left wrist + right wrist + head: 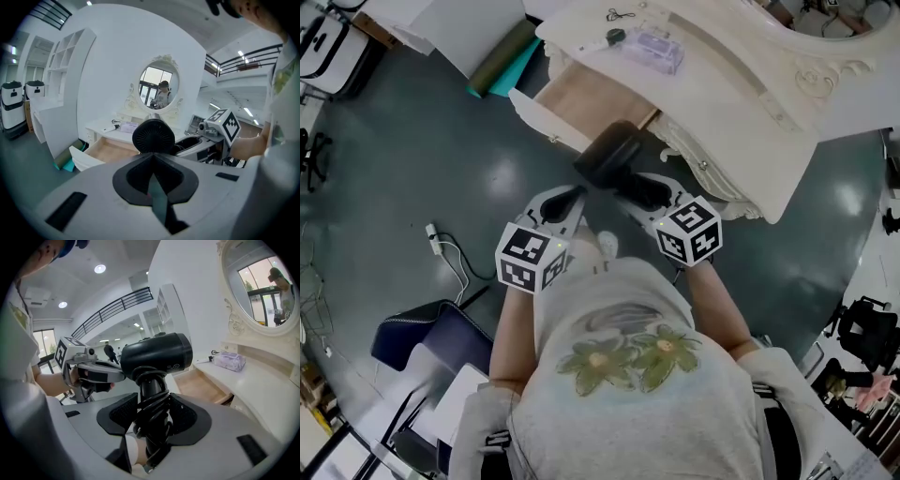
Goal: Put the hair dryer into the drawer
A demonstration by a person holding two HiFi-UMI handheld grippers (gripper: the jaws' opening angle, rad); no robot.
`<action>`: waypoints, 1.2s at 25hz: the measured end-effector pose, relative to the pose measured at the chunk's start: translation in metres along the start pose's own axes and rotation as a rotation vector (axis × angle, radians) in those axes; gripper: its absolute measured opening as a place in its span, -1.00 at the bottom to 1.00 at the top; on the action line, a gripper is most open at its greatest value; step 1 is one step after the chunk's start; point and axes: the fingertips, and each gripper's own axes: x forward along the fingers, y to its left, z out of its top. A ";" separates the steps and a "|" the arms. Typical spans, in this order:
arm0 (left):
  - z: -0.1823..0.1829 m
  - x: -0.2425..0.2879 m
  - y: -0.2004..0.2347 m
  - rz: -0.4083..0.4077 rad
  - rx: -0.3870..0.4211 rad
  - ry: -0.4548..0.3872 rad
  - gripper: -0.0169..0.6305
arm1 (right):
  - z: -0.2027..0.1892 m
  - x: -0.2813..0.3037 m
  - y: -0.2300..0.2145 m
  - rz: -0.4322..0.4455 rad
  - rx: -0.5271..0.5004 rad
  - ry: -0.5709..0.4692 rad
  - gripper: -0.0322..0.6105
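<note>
A black hair dryer [609, 155] with its cord wound round the handle hangs just in front of the open wooden drawer [591, 94] of a white dressing table [750, 84]. My right gripper [639, 190] is shut on the handle. In the right gripper view the hair dryer [157, 355] stands upright between the pads of the right gripper [152, 423], with the drawer [201, 385] beyond it. My left gripper [572, 199] sits close on the left with its jaws shut and empty. From the left gripper [152, 173] view, the hair dryer [153, 136] shows its rear grille.
A purple packet [654, 49] and small items lie on the table top above the drawer. Rolled teal and olive mats [502, 61] lean left of the drawer. A white cable [441, 246] and a dark bag [422, 328] lie on the floor at left. An oval mirror [260, 282] tops the table.
</note>
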 end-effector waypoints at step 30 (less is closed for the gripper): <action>0.060 0.075 0.128 -0.048 -0.014 0.043 -0.91 | 0.062 0.102 -0.094 -0.054 0.021 0.066 -0.25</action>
